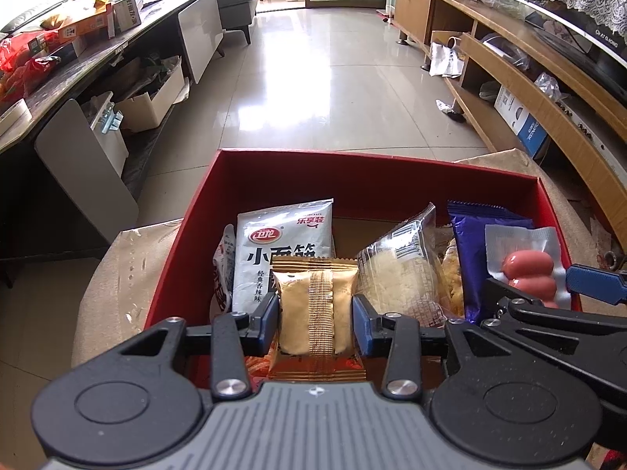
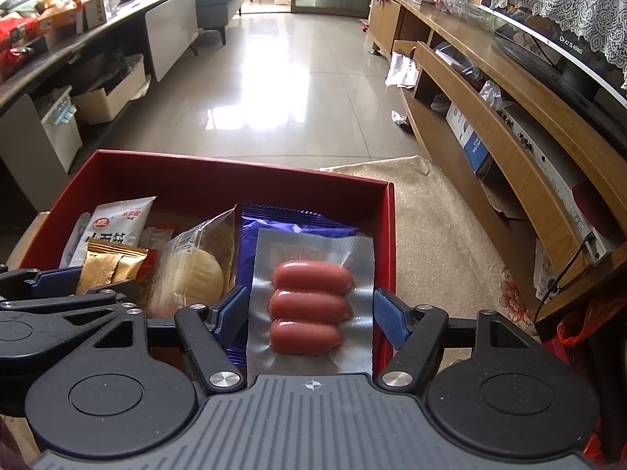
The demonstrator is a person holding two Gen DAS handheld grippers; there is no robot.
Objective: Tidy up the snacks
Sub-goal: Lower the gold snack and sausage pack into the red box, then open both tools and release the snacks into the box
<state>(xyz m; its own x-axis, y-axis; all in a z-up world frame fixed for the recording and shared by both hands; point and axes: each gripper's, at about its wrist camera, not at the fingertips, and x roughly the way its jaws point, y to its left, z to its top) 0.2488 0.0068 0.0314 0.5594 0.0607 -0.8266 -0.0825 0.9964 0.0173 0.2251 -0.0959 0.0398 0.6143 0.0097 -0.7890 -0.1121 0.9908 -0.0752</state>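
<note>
A red box [image 1: 368, 170] [image 2: 203, 168] holds several snacks. My left gripper [image 1: 315, 309] is shut on a gold packet [image 1: 315, 301] over the box's near side; the packet also shows in the right wrist view [image 2: 109, 268]. My right gripper [image 2: 309, 309] holds a vacuum pack of three sausages [image 2: 309, 301] between its fingers, at the box's right end above a purple packet [image 2: 274, 227]; the pack also shows in the left wrist view [image 1: 527, 270]. A white snack bag [image 1: 284, 246] and a clear-wrapped pastry [image 1: 407, 274] lie in the box.
The box sits on a beige cloth-covered surface [image 2: 443, 235]. Beyond it lies shiny tiled floor [image 1: 325, 78]. A wooden TV cabinet [image 1: 529, 90] runs along the right. A dark table with boxes and bags [image 1: 58, 62] runs along the left.
</note>
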